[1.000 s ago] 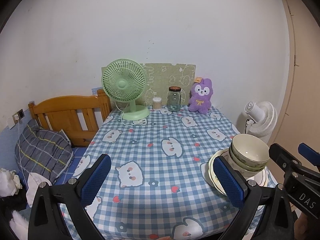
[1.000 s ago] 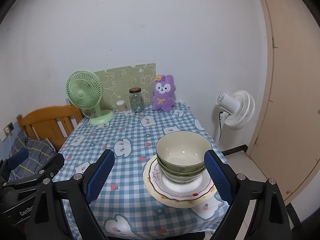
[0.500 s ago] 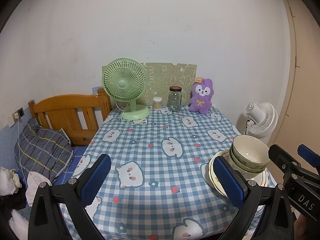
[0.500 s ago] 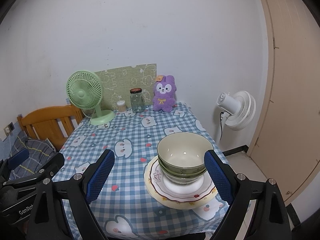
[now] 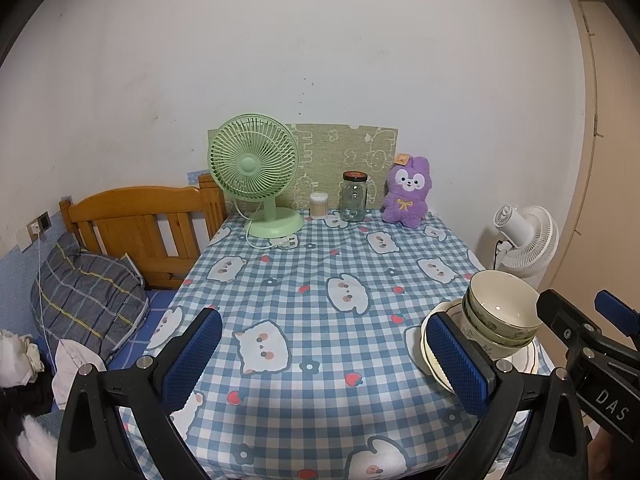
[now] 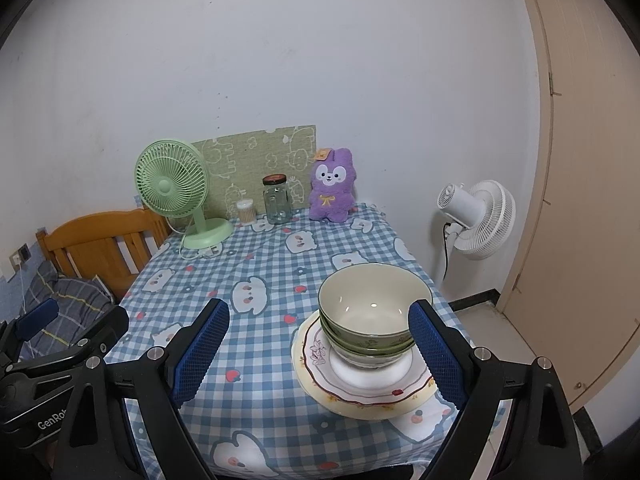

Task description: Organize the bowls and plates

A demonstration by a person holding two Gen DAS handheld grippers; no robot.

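Green bowls [image 6: 374,312] [image 5: 500,312] are nested in a stack on stacked plates [image 6: 360,394] [image 5: 430,354] near the front right corner of the checked tablecloth [image 6: 256,264] [image 5: 320,320]. My right gripper [image 6: 318,354] hovers in front of the stack, jaws wide and empty; its right pad overlaps the bowls' right side in the picture. My left gripper [image 5: 324,356] hangs open over bare cloth, left of the dishes, holding nothing. The right gripper's arm [image 5: 592,348] shows at the far right of the left wrist view, the left one's [image 6: 52,344] at the far left of the right wrist view.
Along the back edge stand a green desk fan [image 5: 256,176], a small swab pot [image 5: 319,205], a glass jar [image 5: 354,196] and a purple plush [image 5: 408,190]. A wooden bed frame [image 5: 136,228] with pillow lies left, a white floor fan [image 6: 476,216] and a door right.
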